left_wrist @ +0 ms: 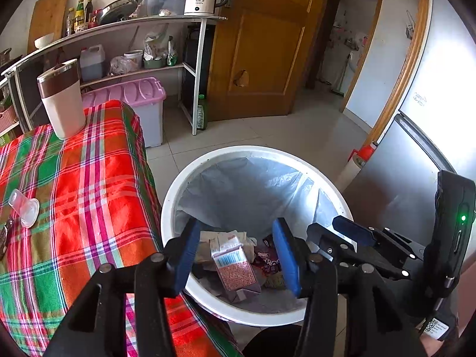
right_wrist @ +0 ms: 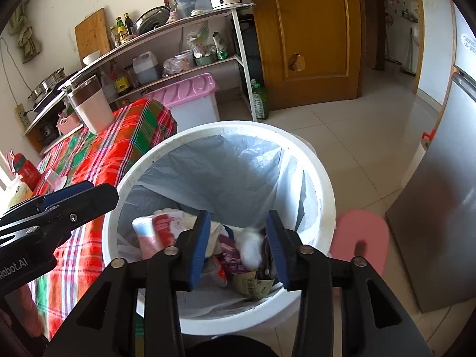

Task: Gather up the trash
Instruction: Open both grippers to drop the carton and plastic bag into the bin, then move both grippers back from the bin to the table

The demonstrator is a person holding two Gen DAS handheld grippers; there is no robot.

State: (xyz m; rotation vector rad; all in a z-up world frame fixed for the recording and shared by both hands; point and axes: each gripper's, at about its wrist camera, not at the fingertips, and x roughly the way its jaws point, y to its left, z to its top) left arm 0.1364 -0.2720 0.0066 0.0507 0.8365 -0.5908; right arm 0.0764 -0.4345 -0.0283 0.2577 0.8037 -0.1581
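On your left the table [left_wrist: 98, 184] wears a red, green and pink plaid cloth, with a white tumbler [left_wrist: 62, 101] with a brown band standing upright near its far corner and a small clear plastic lid [left_wrist: 25, 208] lying closer to you. Just beside the table's edge stands the white trash bin [left_wrist: 178, 184], lined with a pale grey bag [left_wrist: 247, 190]. Your left gripper [left_wrist: 238, 255] hangs over the bin's near rim, its blue pads [left_wrist: 186, 255] set partly apart with nothing pressed between them; seen through the gap, a carton with red print [left_wrist: 236, 270] lies down in the bin among other wrappers. In the right wrist view that carton [right_wrist: 154, 232] looks blurred. Your right gripper [right_wrist: 241, 250] is just beside the left one over the same bin, fingers likewise partly apart and gripping nothing, with a blurred white wad [right_wrist: 251, 245] and crumpled wrappers [right_wrist: 253, 285] inside the bin below them. Further right, a pink stool [right_wrist: 360, 241] sits on the tiled floor by the bin, and a grey fridge [right_wrist: 440, 208] stands at the far right
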